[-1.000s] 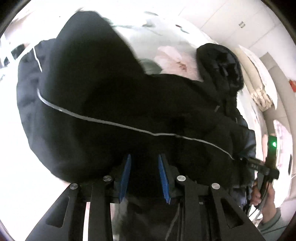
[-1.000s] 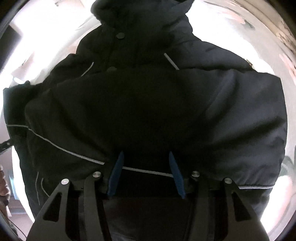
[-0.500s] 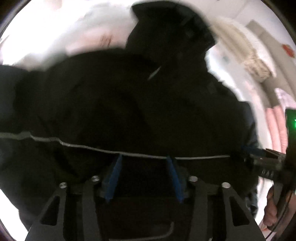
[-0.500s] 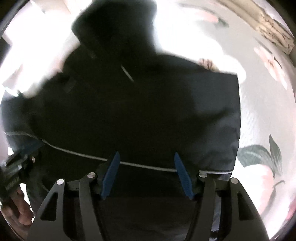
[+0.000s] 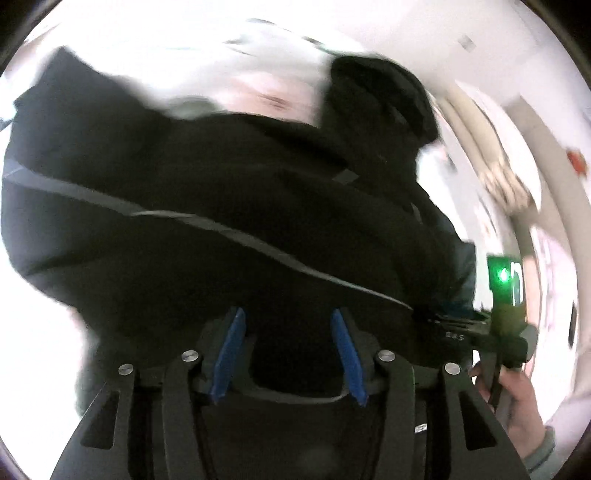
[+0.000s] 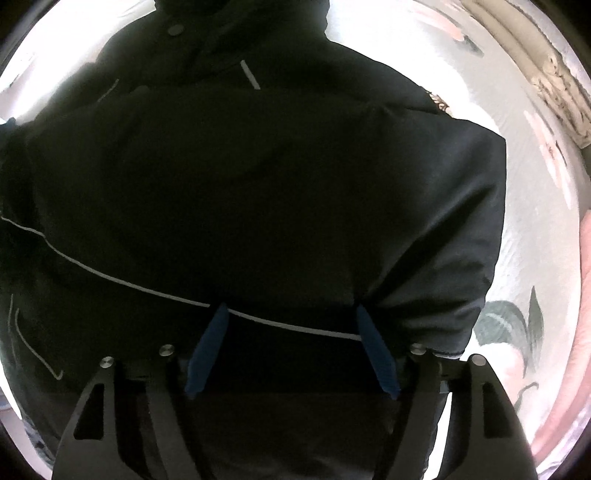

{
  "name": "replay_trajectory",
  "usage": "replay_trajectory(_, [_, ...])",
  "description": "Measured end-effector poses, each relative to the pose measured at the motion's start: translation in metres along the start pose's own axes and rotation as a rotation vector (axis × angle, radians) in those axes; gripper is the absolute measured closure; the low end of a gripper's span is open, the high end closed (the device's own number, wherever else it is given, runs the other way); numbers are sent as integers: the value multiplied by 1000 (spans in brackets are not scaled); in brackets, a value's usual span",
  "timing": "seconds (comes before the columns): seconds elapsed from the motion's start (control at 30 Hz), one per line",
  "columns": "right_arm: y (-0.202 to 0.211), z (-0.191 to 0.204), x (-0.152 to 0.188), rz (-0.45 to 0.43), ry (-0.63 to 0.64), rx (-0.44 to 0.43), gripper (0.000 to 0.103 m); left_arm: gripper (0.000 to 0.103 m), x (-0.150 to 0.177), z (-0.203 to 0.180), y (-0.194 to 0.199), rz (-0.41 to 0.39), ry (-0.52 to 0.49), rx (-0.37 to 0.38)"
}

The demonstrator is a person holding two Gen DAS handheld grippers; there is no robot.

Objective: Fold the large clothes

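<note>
Jacket: a black padded jacket [image 6: 280, 192] fills most of both views, lying on a floral bedsheet [image 6: 524, 206]; a thin pale piping line [image 6: 147, 291] runs across it near the hem.
Direction: in the right wrist view the collar and hood [image 6: 240, 33] point away from the camera at the top and the hem lies nearest the fingers, so the long axis runs straight ahead.
Left hand-held gripper [image 5: 288, 325]: blue pads [image 5: 231, 350] stand moderately apart, with dark fabric bunched between and over them; whether they pinch it I cannot tell.
Right hand-held gripper [image 6: 290, 325]: pads [image 6: 376, 350] spread wide, the hem edge and piping lying across the gap.
Also seen: in the left view the right gripper's body with a green light [image 5: 504, 275], held by a hand [image 5: 521, 402].
Hard to make out: the left view is motion-blurred; the jacket's dark folds lose detail and its bottom edge is hidden behind the gripper frames.
Writing: small marks on the other gripper, unreadable.
</note>
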State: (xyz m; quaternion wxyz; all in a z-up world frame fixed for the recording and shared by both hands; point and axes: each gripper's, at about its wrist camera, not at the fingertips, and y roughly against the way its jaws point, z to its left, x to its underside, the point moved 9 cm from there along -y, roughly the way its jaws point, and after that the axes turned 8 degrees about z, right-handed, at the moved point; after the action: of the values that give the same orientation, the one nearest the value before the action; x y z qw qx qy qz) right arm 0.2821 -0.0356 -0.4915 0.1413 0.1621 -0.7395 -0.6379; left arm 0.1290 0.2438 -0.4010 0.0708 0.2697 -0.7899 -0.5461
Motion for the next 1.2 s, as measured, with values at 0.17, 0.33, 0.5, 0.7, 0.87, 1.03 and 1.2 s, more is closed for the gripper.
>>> replay_trajectory(0.17, [2, -4, 0, 22, -55, 9, 25, 50, -6, 111, 65, -96, 167, -71])
replay_trajectory(0.33, [6, -5, 6, 24, -140, 44, 22, 47, -41, 227, 112, -179, 339, -205])
replay_trajectory(0.5, [10, -17, 15, 49, -291, 20, 19, 46, -96, 313, 126, -215, 491, -157])
replay_trajectory(0.7, [14, -21, 18, 51, -346, 45, 15, 45, -160, 354, 97, -171, 471, -145])
replay_trajectory(0.87, [15, -20, 16, 51, -365, 58, 12, 44, -191, 378, 55, -129, 507, -152])
replay_trajectory(1.03, [22, -9, 16, 49, -358, 77, 11, 63, -207, 372, 47, -141, 425, -143])
replay_trajectory(1.2, [49, 6, 15, 20, -343, 166, 14, 89, -210, 352, 65, -182, 335, -171])
